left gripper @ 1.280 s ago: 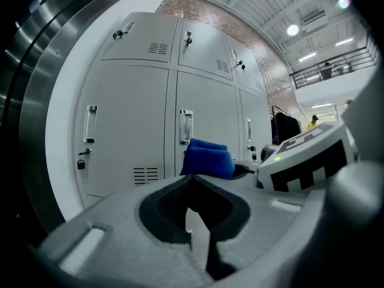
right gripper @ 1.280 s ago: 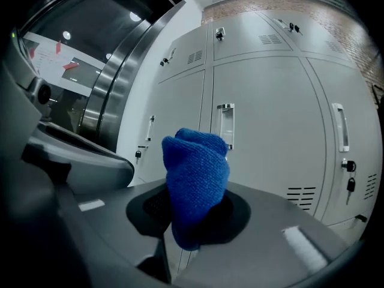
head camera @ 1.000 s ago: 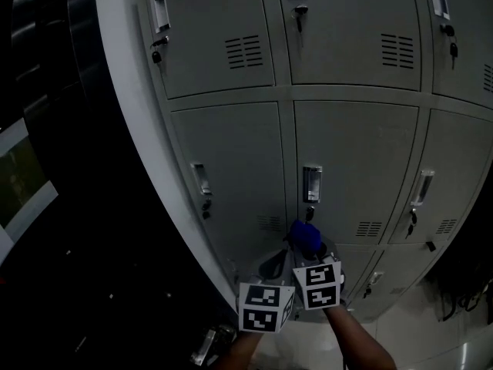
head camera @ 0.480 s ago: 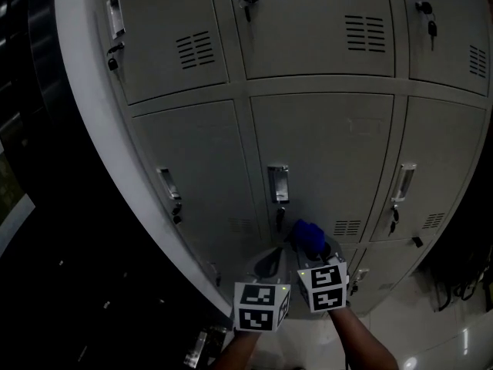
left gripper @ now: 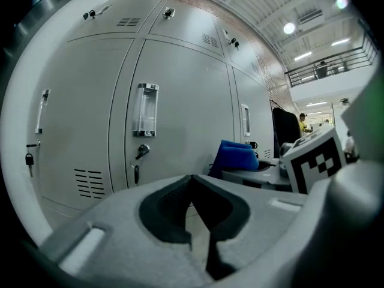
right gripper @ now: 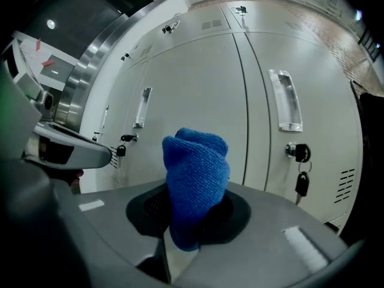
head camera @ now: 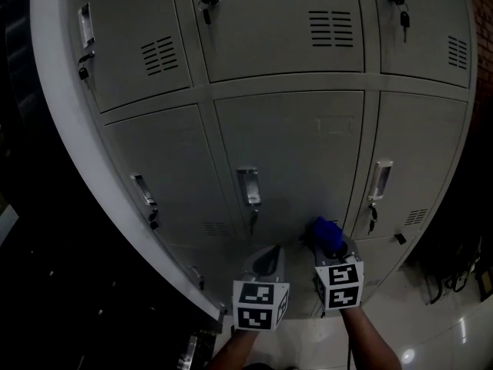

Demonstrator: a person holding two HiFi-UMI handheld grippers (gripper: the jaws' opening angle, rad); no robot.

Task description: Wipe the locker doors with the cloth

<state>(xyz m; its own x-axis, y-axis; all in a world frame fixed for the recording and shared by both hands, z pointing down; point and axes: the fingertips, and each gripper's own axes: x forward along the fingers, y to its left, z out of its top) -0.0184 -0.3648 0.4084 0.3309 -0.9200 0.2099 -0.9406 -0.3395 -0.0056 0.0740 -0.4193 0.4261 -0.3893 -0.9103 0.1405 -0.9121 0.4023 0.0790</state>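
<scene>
A bank of grey locker doors (head camera: 285, 153) fills the head view, each with a recessed handle (head camera: 248, 186) and a key below it. My right gripper (head camera: 333, 250) is shut on a bunched blue cloth (head camera: 326, 235), held low in front of the middle door's lower right corner. In the right gripper view the cloth (right gripper: 197, 182) sticks up from the closed jaws of the right gripper (right gripper: 191, 219), a short way off the door (right gripper: 198, 95). My left gripper (head camera: 266, 265) hangs beside it on the left, shut and empty (left gripper: 195, 204), with the cloth (left gripper: 237, 157) showing to its right.
The locker bank's pale side frame (head camera: 81, 160) borders a dark glossy floor (head camera: 77, 299) at the left. Dark cables (head camera: 454, 260) lie on the floor at the right. The left gripper view shows a person (left gripper: 303, 122) and a railing (left gripper: 330, 68) far off.
The lockers have slid left and down in the head view. Both grippers now sit further right along the bank, the cloth past the middle door's handle toward its right edge.
</scene>
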